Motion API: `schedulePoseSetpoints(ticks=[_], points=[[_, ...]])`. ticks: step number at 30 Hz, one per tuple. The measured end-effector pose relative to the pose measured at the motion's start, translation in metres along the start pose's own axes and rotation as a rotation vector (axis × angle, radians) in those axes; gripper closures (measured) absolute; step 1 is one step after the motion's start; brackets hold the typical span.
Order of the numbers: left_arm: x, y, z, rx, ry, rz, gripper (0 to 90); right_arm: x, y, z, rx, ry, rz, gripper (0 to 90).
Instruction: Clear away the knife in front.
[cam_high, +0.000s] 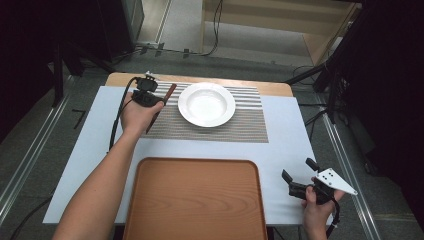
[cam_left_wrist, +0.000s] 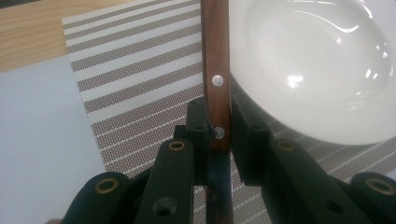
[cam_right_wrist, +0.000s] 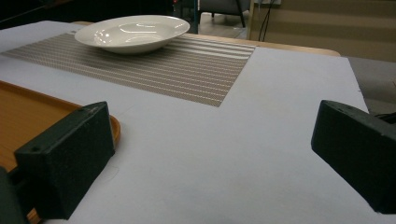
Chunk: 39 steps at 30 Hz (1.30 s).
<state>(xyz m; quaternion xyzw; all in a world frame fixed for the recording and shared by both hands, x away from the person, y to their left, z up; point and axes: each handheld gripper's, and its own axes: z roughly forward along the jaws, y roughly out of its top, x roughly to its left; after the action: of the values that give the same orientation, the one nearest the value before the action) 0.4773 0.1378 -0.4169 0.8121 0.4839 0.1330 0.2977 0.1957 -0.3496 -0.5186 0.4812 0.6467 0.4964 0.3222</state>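
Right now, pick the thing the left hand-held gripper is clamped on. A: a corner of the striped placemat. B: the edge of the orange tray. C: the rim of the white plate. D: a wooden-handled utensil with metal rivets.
D: in the left gripper view the left hand-held gripper has its jaws pressed on both sides of the wooden-handled utensil, beside the white plate and over the striped placemat.

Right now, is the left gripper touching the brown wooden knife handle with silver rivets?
Touching. In the left gripper view, the left gripper has both black jaws pressed against the sides of the brown wooden knife handle, with no gap visible.
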Motion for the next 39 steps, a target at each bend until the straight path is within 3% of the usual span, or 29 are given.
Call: schedulePoseSetpoints(ticks=[14,31,39], points=[[-0.017,-0.028,-0.023,-0.019,-0.041,0.036,76.8,0.000,0.000,0.000,-0.001,0.002,-0.001,0.0],[-0.042,-0.079,-0.050,-0.038,-0.095,0.074,76.8,0.000,0.000,-0.001,-0.001,0.004,-0.001,0.0],[-0.050,-0.101,-0.065,-0.051,-0.125,0.066,76.8,0.000,0.000,-0.001,0.000,0.004,-0.001,0.0]])
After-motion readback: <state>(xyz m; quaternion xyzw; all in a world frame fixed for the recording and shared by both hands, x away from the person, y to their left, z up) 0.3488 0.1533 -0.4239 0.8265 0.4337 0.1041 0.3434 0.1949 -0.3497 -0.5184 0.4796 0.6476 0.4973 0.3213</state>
